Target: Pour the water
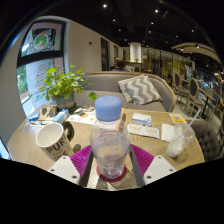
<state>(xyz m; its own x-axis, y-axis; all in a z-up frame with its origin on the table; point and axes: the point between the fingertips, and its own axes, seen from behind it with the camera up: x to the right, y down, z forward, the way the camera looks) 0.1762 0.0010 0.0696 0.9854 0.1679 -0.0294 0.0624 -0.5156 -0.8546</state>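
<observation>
Pouring has not begun, by my reading: the clear plastic water bottle with a pale blue screw cap (109,140) stands upright with its cap on, between the gripper (110,168) fingers at the near edge of the wooden table (20,148). Whether the magenta pads (81,159) press it, I cannot tell. A white paper cup with dark lettering (54,141), beside the bottle, seems the likely receiver; uncapping, lifting and tipping remain.

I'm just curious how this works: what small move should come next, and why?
Probably lift the clear plastic bottle with the blue cap slightly, once it is firmly held. It is upright between the jaws, and the white paper cup waits nearby, so it likely has to be carried over there.
</observation>
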